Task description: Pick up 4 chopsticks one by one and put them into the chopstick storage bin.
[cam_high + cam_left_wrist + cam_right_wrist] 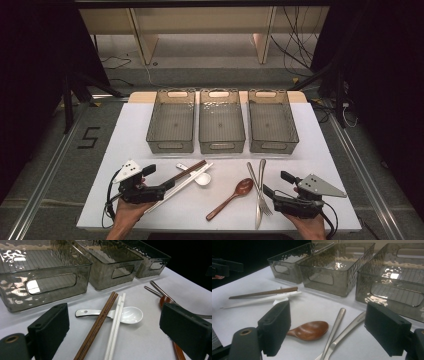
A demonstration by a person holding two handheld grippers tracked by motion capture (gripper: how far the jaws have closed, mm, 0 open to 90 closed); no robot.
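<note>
Two hand-held grippers, the left gripper (159,181) and the right gripper (274,186), rest on the white table (130,125) with jaws spread wide and nothing between them. Ahead of the left lie the brown chopsticks (98,322) and white chopsticks (115,322), both pairs crossing a white ceramic spoon (130,314); these look light, stiff and thin, likely to roll, best pinched near mid-length. Near the right sit a wooden spoon (309,330) and two metal utensils (342,328), probably smooth and slippery, their narrow handles offering the surest hold. Three empty grey bins (221,122) stand side by side beyond.
</note>
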